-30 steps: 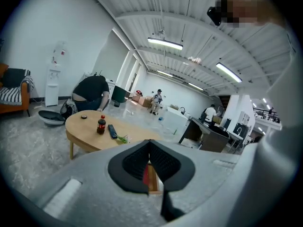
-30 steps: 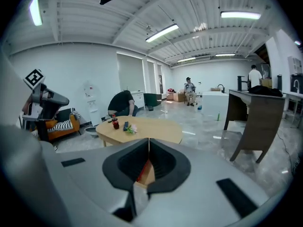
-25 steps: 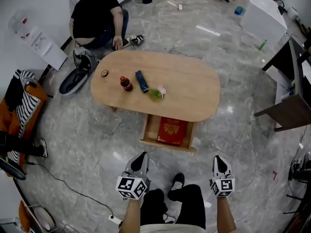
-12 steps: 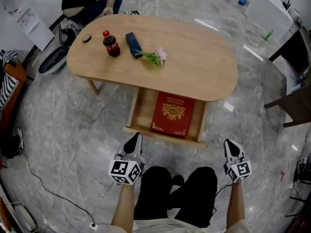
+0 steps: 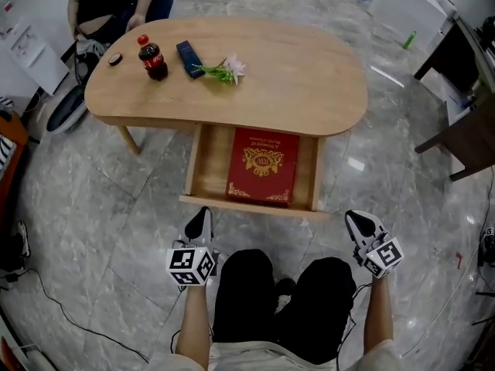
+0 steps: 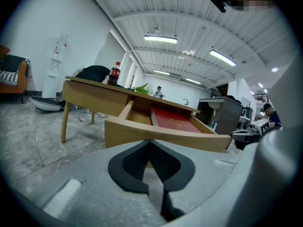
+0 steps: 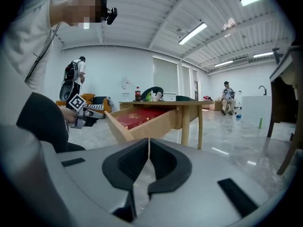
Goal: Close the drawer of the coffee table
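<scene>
Drawer [image 5: 249,205] of the coffee table [image 5: 317,99] was pulled out toward the person, front panel well clear of the tabletop edge. A red book [image 5: 263,165] with a gold emblem lay flat inside, toward the right half; the left part of the drawer floor was bare wood.

Left gripper [image 5: 202,213]: tongs pinched together, nothing between them, tip right at the left end of the drawer front. Couldn't tell if it touched the panel.

Right gripper [image 5: 356,219]: tongs also closed and empty, off the drawer's right front corner, near but apart from it.

Both were held low, either side of the person's knees [image 5: 278,284], pointing toward the table.

On the tabletop, far left end: cola bottle [image 5: 151,58] upright, small dark round item [image 5: 114,59] to its left, dark blue box [image 5: 189,58] to its right, and a flower sprig [image 5: 224,69] beside the box. Another person [image 5: 116,2] crouched behind that end of the table.
</scene>
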{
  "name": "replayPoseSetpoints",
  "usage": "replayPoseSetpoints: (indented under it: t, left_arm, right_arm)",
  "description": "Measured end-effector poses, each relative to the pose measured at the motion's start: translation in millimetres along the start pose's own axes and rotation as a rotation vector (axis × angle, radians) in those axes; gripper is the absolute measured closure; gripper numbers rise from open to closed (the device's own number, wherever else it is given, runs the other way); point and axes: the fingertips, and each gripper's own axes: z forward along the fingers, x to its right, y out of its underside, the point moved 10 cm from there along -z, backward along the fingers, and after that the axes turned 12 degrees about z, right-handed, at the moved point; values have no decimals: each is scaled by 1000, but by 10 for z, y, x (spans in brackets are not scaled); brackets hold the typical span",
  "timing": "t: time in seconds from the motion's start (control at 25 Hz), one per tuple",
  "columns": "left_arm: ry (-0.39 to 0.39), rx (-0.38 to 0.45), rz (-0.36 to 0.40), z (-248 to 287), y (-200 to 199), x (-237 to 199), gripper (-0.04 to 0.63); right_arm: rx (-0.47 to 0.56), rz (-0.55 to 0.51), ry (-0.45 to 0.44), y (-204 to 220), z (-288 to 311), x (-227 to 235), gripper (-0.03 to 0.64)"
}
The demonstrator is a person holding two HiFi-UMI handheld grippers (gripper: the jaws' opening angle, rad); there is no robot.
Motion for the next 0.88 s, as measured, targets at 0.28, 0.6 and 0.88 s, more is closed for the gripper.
replayPoseSetpoints:
  t: [0.28, 0.6, 0.88]
  left_arm:
    - [15, 14, 12, 60, -36, 19, 586]
    - [10, -2, -11, 37, -33, 21, 586]
    - [8, -34, 5, 42, -77, 42, 586]
  right_arm:
    - [-36, 1, -85, 70, 59, -161, 525]
    - [-84, -68, -127, 109, 302, -193, 477]
    - [-94, -91, -216, 122, 368, -168, 499]
